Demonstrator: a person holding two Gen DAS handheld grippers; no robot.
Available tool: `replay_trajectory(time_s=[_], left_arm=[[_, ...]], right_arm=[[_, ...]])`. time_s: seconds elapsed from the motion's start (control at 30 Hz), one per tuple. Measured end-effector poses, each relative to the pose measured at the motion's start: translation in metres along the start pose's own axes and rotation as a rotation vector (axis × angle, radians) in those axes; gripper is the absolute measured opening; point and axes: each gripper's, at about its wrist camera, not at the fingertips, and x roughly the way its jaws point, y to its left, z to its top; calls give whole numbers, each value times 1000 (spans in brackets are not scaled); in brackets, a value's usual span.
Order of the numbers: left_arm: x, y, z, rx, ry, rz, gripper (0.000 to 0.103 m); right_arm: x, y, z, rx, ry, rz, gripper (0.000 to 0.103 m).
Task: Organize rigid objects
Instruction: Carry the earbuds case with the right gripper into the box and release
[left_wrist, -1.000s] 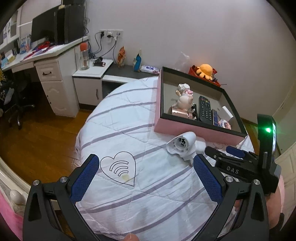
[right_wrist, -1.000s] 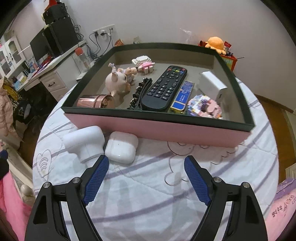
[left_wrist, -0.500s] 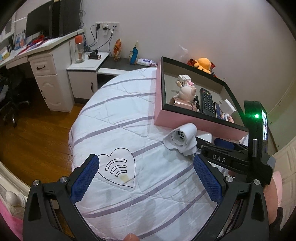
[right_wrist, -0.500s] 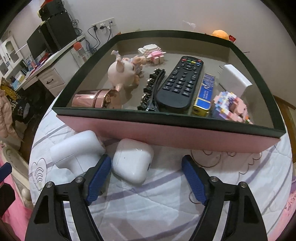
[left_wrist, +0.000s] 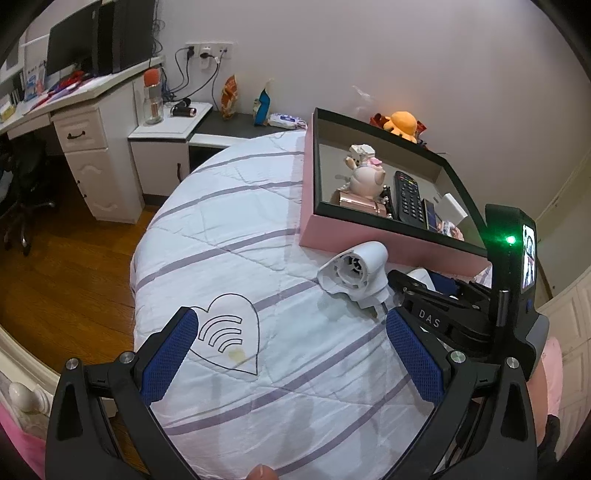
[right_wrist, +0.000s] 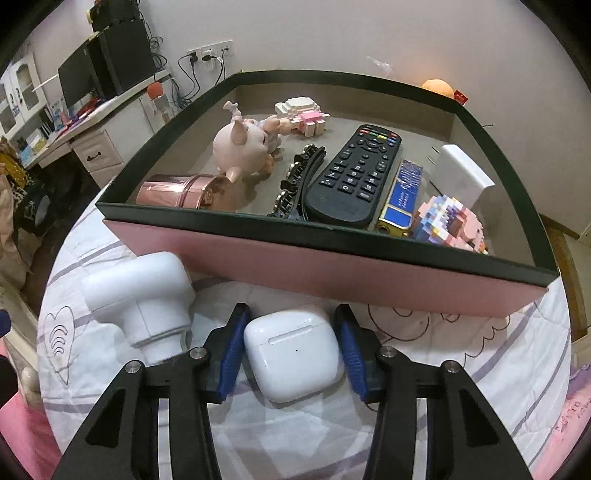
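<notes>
Striped quilt (right_wrist: 480, 369): right tool (right_wrist: 291, 345) just closing, pads flanking white earbud case (right_wrist: 293, 354); left tool (left_wrist: 291, 354) spread wide, empty.

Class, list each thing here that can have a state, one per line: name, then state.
Earbud case: lid closed, lying on the bedspread, between the right tongs' pads.
Right tongs: jaws have just been closing; pads at the case's sides.
Left tongs: open, nothing between them.
Box: open-topped, holding items.
Remote: lying flat in the box.
Hair clip: shut, in the box.
White device: lying on the bedspread beside the case.
</notes>
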Motion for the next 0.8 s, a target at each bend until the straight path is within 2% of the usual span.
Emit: replay_trajectory(time_s=[0.2,0.43,0.63,0.8], left_arm=[[2,-8,1,13,1,0,103],[5,-20,20,34,-14,-7,103],[12,-37,55,64,-57,-8,103],[30,-50,91,76,-79,-18,103]], right_arm=[[-23,-16,-10,10,-15,45,49],[-60,-36,0,34,-70,87,49],[-80,-47,37,26,-135,110,49],[-64,-60,82,13,-151,91,49]])
